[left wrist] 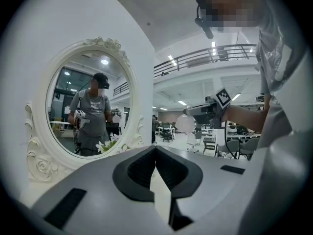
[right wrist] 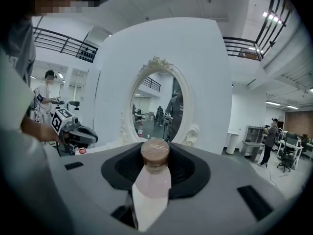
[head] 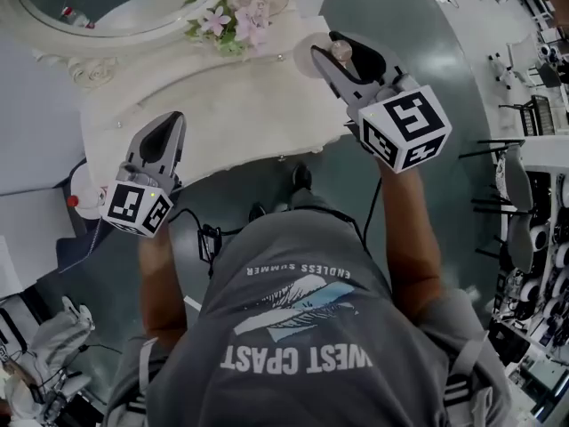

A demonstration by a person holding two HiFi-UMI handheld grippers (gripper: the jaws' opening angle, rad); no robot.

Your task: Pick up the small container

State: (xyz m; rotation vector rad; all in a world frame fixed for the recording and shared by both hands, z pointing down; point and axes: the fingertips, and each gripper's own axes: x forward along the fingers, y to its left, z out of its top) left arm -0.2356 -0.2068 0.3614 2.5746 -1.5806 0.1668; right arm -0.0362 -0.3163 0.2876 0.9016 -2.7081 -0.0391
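The person's grey shirt bears print in the head view: small capitals "ENDLESS SUMMER" curve over a wave picture, and beneath it large white capitals read "WEST COAST" (the O in the second word is unclear). Both lines appear upside down to this camera.

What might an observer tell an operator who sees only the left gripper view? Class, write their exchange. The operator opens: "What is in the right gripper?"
Observer: The right gripper grips a bottle.
Operator: How does it lie?
Observer: Along the jaws, with its brown cap toward the tips.
Operator: Where is the gripper?
Observer: Over the right end of the table, near the flowers.
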